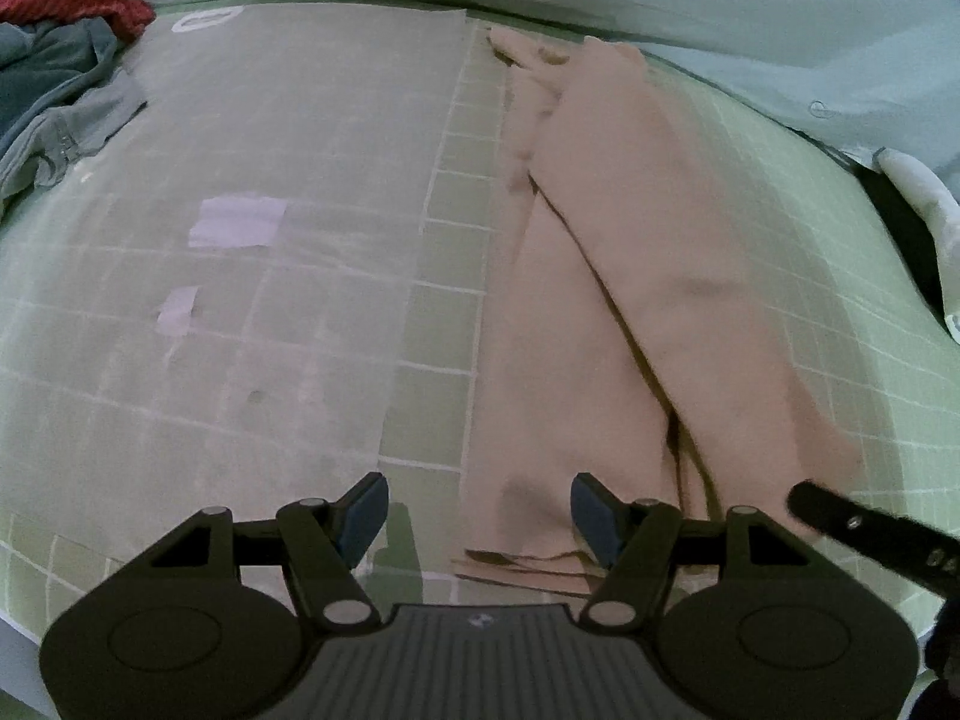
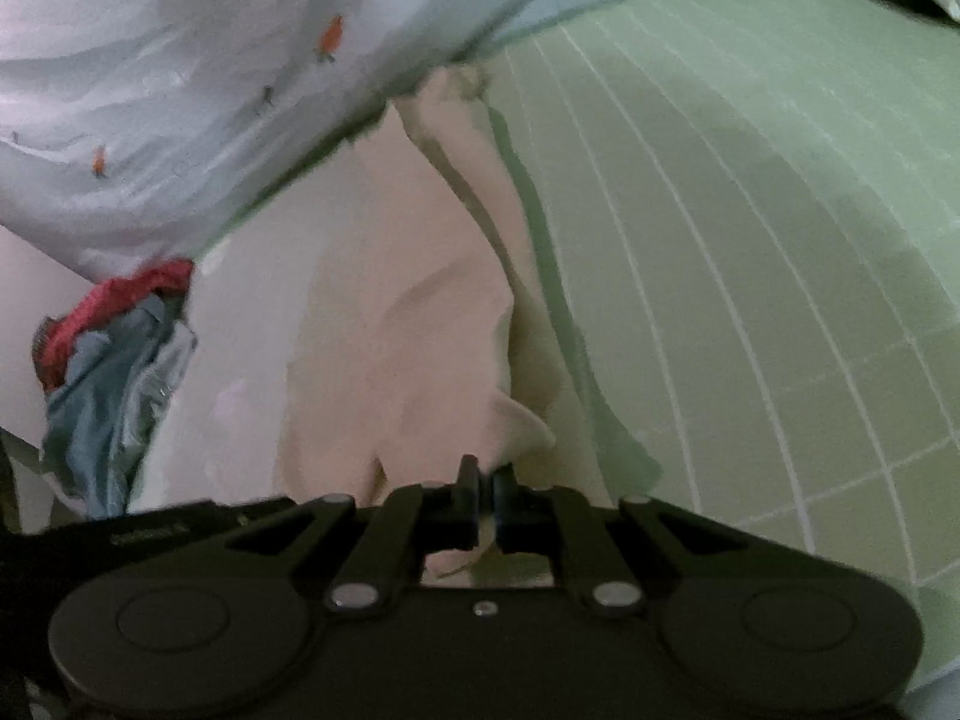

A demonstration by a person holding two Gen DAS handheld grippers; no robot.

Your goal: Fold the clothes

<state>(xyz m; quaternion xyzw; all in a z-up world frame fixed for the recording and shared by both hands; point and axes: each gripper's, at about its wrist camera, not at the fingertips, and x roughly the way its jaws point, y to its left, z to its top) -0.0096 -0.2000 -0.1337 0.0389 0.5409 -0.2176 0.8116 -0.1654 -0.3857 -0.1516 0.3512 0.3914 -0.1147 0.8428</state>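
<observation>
A long beige garment lies folded lengthwise on the green grid mat. My left gripper is open over its near end, with the near hem between and below the fingers. My right gripper is shut on a fold of the same beige garment and holds it lifted off the green mat. One finger of the right gripper shows in the left wrist view at the right, next to the garment's near right edge.
A grey translucent sheet covers the left part of the mat. A pile of red and blue-grey clothes lies at the far left; it also shows in the right wrist view. A pale printed cloth hangs behind the mat.
</observation>
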